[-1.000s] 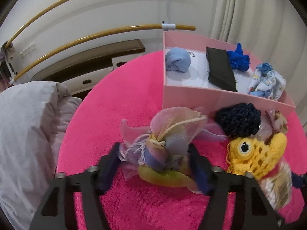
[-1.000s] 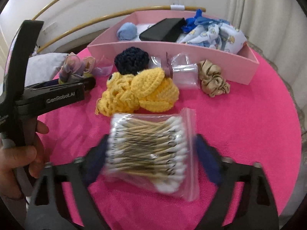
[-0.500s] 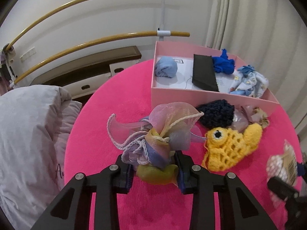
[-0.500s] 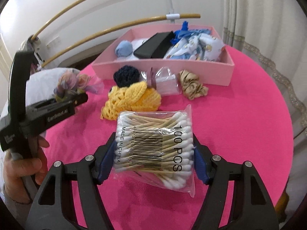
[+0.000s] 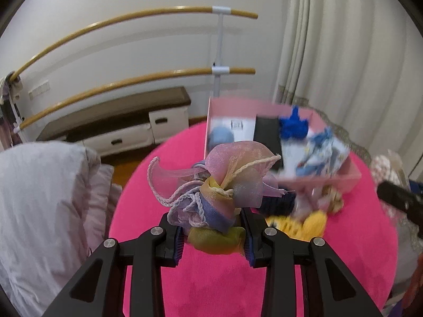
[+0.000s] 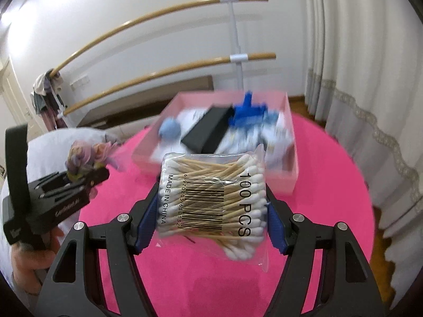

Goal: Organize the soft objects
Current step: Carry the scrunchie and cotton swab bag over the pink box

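Observation:
My left gripper (image 5: 212,235) is shut on a pastel organza pouch (image 5: 224,185) with a cord drawstring, held above the pink table (image 5: 211,285). That pouch (image 6: 84,158) and the left gripper (image 6: 87,182) also show at the left of the right wrist view. My right gripper (image 6: 208,219) is shut on a clear bag of cotton swabs (image 6: 211,198), lifted off the table (image 6: 330,185). Beyond both stands the pink box (image 5: 322,178), blurred, which holds a light blue ball (image 5: 220,136), a black case (image 5: 267,134), a blue cloth (image 5: 293,126) and a printed cloth (image 5: 317,153); the same box (image 6: 288,182) sits behind the swabs.
A yellow crochet toy (image 5: 304,227) and a dark blue knit piece (image 5: 277,203) lie on the table in front of the box. A grey quilt (image 5: 39,198) lies off the table's left edge. Curtains (image 6: 357,52) hang at the right; wooden rails (image 5: 132,26) line the wall.
Both grippers have risen, lifting the pouch and the swab bag off the table. The left jaws closed on the pouch between the earliest frame and the middle one.

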The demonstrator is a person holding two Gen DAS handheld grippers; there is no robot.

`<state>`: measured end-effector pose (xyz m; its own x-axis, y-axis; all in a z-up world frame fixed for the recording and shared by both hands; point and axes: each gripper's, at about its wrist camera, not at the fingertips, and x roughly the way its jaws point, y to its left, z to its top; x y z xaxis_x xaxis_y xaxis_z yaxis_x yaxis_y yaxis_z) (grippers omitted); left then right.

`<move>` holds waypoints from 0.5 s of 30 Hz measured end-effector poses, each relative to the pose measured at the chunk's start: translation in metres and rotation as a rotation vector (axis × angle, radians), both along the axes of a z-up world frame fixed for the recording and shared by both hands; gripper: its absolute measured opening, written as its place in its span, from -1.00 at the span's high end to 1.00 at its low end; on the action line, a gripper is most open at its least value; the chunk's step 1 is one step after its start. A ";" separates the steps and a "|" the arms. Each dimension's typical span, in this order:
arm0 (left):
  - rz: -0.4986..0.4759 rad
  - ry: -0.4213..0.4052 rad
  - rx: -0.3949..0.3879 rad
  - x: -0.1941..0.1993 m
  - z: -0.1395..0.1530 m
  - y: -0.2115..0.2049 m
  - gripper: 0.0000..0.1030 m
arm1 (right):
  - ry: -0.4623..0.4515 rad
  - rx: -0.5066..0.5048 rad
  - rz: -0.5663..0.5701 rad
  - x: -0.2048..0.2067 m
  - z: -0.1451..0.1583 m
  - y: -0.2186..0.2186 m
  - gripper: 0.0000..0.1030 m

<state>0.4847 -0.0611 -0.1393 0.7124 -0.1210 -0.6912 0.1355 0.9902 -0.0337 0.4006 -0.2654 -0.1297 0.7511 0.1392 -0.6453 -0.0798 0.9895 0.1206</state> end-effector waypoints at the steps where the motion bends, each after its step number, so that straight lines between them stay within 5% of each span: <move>1: -0.002 -0.012 -0.004 0.003 0.008 0.000 0.37 | -0.012 0.007 0.001 0.007 0.008 -0.003 -0.30; 8: -0.013 -0.057 -0.018 0.043 0.044 -0.010 0.35 | -0.044 -0.014 0.022 0.066 0.050 -0.003 -0.31; 15: -0.013 -0.040 -0.022 0.101 0.055 -0.026 0.35 | -0.003 0.013 0.021 0.130 0.059 -0.006 -0.31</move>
